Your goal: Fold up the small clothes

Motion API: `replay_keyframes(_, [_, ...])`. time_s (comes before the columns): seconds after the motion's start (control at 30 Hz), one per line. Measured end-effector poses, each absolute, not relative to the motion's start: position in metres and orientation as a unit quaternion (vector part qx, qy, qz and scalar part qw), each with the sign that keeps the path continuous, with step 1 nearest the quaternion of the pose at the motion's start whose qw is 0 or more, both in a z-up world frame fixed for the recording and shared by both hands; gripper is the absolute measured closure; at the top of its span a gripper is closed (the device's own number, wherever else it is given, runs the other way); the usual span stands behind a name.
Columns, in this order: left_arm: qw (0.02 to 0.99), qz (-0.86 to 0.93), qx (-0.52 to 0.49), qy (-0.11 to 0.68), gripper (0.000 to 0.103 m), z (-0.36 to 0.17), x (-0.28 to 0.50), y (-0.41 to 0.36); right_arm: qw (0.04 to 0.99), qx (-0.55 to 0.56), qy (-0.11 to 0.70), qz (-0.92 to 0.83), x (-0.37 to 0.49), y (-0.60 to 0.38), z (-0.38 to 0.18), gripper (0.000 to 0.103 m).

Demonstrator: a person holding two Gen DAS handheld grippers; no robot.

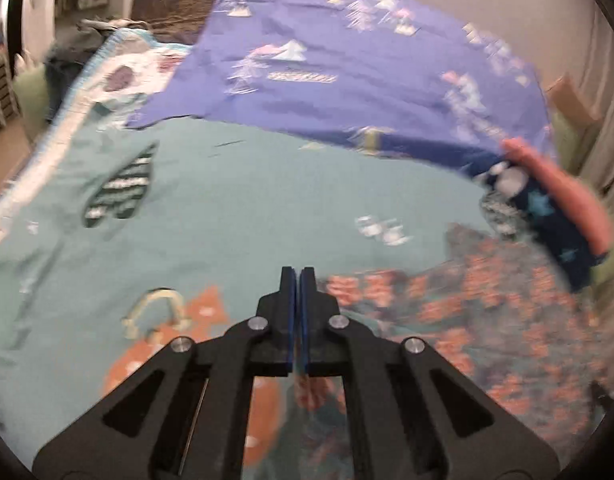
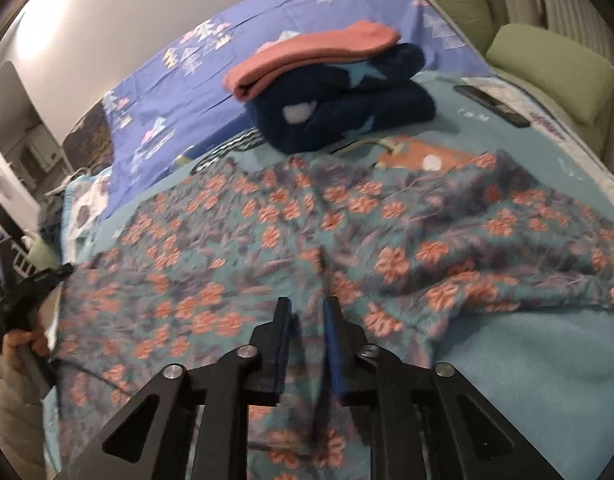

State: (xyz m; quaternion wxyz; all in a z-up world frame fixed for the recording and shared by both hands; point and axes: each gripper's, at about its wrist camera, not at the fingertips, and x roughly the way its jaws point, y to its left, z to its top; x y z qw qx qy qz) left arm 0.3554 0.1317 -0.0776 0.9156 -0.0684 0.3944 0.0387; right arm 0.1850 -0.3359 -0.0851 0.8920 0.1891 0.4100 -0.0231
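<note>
- The flowered garment [image 2: 307,232] lies spread flat on the bed [image 2: 547,360], directly under and ahead of the right gripper [image 2: 307,308].
- Right fingers [image 2: 283,320] slightly apart, holding nothing.
- Left gripper [image 1: 298,276]: fingers [image 1: 287,280] closed together, empty, garment just right.
- Folded clothes [image 2: 339,92] stacked beyond.

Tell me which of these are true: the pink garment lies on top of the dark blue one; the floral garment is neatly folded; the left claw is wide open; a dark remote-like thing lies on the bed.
1. The pink garment lies on the dark blue one. True.
2. The floral garment is neatly folded. False: it lies spread out on the bed.
3. The left claw is wide open. False: its fingers are together.
4. A dark remote-like thing lies on the bed. True.
</note>
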Motion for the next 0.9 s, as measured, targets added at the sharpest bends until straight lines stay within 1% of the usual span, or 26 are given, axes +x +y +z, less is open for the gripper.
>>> replay_keyframes(0.03, [0.915,0.068,-0.038,0.396,0.103,-0.083,0.357,0.131,0.89,0.193,0.413,-0.028,0.186,-0.338,-0.088,0.087])
replay_keyframes(0.07, [0.913,0.083,-0.007,0.4,0.103,-0.09,0.357,0.13,0.886,0.196,0.419,-0.03,0.188,-0.34,-0.093,0.088])
replay_keyframes(0.1, [0.909,0.074,-0.002,0.41,0.103,-0.095,0.356,0.133,0.885,0.2,0.42,-0.029,0.188,-0.342,-0.096,0.088])
replay_keyframes(0.17, [0.902,0.043,-0.036,0.429,0.102,-0.097,0.347,0.141,0.886,0.203,0.416,-0.027,0.184,-0.344,-0.094,0.088])
replay_keyframes(0.2, [0.904,0.039,-0.046,0.424,0.102,-0.094,0.343,0.143,0.887,0.202,0.414,-0.025,0.18,-0.345,-0.091,0.087])
replay_keyframes(0.27, [0.91,0.022,-0.067,0.408,0.098,-0.081,0.328,0.15,0.889,0.199,0.411,-0.027,0.174,-0.345,-0.086,0.086])
replay_keyframes(0.33, [0.911,-0.009,-0.087,0.404,0.097,-0.07,0.313,0.153,0.895,0.192,0.403,-0.012,0.165,-0.341,-0.077,0.085])
replay_keyframes(0.43, [0.915,-0.067,-0.081,0.39,0.097,-0.056,0.28,0.141,0.906,0.168,0.387,0.034,0.149,-0.325,-0.065,0.085])
replay_keyframes(0.5, [0.913,-0.1,-0.08,0.388,0.094,-0.058,0.267,0.127,0.907,0.153,0.388,0.067,0.142,-0.311,-0.063,0.085])
replay_keyframes(0.53, [0.908,-0.108,-0.07,0.398,0.092,-0.064,0.262,0.12,0.902,0.144,0.398,0.081,0.142,-0.304,-0.067,0.085])
replay_keyframes(0.6, [0.898,-0.057,0.019,0.436,0.092,-0.091,0.259,0.102,0.892,0.114,0.432,0.066,0.145,-0.295,-0.082,0.086])
replay_keyframes(0.63, [0.893,-0.034,0.051,0.446,0.092,-0.101,0.259,0.098,0.887,0.101,0.448,0.043,0.147,-0.295,-0.093,0.089])
replay_keyframes(0.67, [0.896,-0.018,0.073,0.437,0.092,-0.107,0.255,0.095,0.888,0.107,0.446,0.043,0.146,-0.297,-0.096,0.089])
replay_keyframes(0.7, [0.902,-0.008,0.079,0.425,0.092,-0.104,0.25,0.092,0.889,0.115,0.441,0.043,0.143,-0.298,-0.095,0.089])
replay_keyframes(0.73, [0.901,-0.008,0.075,0.426,0.092,-0.098,0.247,0.089,0.891,0.118,0.436,0.041,0.139,-0.299,-0.091,0.086])
replay_keyframes(0.8, [0.909,-0.039,0.05,0.413,0.092,-0.078,0.238,0.081,0.9,0.115,0.419,0.039,0.13,-0.302,-0.079,0.085])
replay_keyframes(0.83, [0.916,-0.056,0.047,0.393,0.091,-0.062,0.229,0.071,0.906,0.113,0.406,0.029,0.124,-0.308,-0.073,0.084])
replay_keyframes(0.9, [0.925,-0.077,0.049,0.369,0.077,-0.042,0.219,0.054,0.911,0.129,0.391,0.01,0.118,-0.325,-0.067,0.079])
